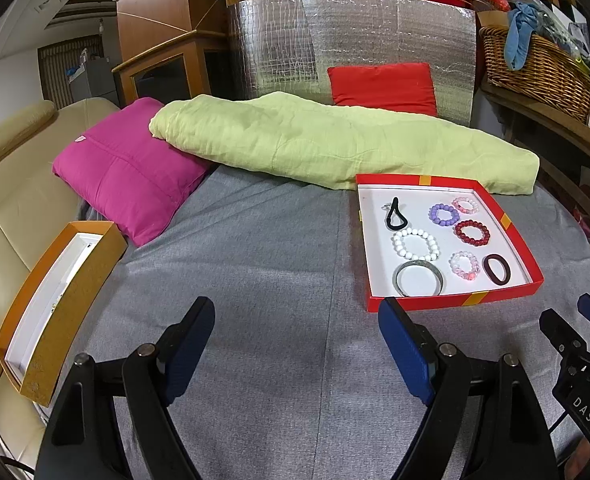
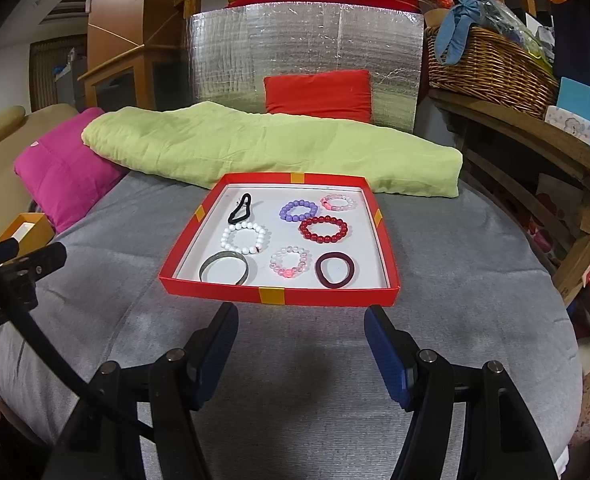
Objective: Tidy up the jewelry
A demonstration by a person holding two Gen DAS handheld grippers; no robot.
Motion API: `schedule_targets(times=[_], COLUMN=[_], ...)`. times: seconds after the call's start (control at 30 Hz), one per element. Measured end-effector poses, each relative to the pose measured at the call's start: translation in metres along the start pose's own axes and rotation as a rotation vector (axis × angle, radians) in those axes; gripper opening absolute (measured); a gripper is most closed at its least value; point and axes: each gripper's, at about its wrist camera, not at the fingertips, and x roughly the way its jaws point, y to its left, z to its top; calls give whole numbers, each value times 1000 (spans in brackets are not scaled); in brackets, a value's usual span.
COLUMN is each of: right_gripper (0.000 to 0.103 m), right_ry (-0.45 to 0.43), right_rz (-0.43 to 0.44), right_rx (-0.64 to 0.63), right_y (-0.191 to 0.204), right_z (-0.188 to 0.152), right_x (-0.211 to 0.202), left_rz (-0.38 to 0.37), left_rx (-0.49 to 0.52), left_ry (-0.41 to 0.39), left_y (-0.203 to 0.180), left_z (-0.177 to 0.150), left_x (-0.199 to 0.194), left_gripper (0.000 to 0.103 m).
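Left gripper [image 1: 295,344]: blue-padded fingers wide apart, nothing between them, hovering over the near part of the grey cloth-covered surface [image 1: 255,280].
Right gripper [image 2: 301,344]: fingers likewise spread and holding nothing, aimed at the near edge of the shallow red cardboard tray with yellow tape tabs [image 2: 379,216].
Tray, near edge: grey metal bangle [image 2: 223,269] at the near left corner, clear-and-pink bead bracelet [image 2: 289,261] mid-edge, dark maroon hair tie [image 2: 335,270] toward the near right corner.
Tray, middle: white bead bracelet [image 2: 243,237] on the left, dark red bead bracelet [image 2: 323,229] on the right.
Tray, far edge: black elastic hair loop [image 2: 241,209] at the far left, purple bead bracelet [image 2: 298,210] centre, pale pink bead bracelet [image 2: 337,201] at the far right corner.
Orange open box with white lining [image 1: 55,308]: at the left edge of the surface (contents too foreshortened to read).
Progress: all eight pieces lying singly, apart, in rough rows inside the tray, none on the cloth. Fits either a finished sorting into the tray or pieces laid out for moving to the orange box; not settled here.
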Motion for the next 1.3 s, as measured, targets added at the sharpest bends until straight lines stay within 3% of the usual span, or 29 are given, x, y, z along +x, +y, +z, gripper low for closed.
schedule_targets(times=[1.3], right_gripper=[69], right_ry=[-37], right_rz=[-8], right_rx=[-48], right_y=[13], right_z=[-1], right_x=[-5], left_rz=[8], left_rx=[-13], left_ry=[-3], left_y=[8], left_z=[2], left_x=[-3], left_gripper=[84])
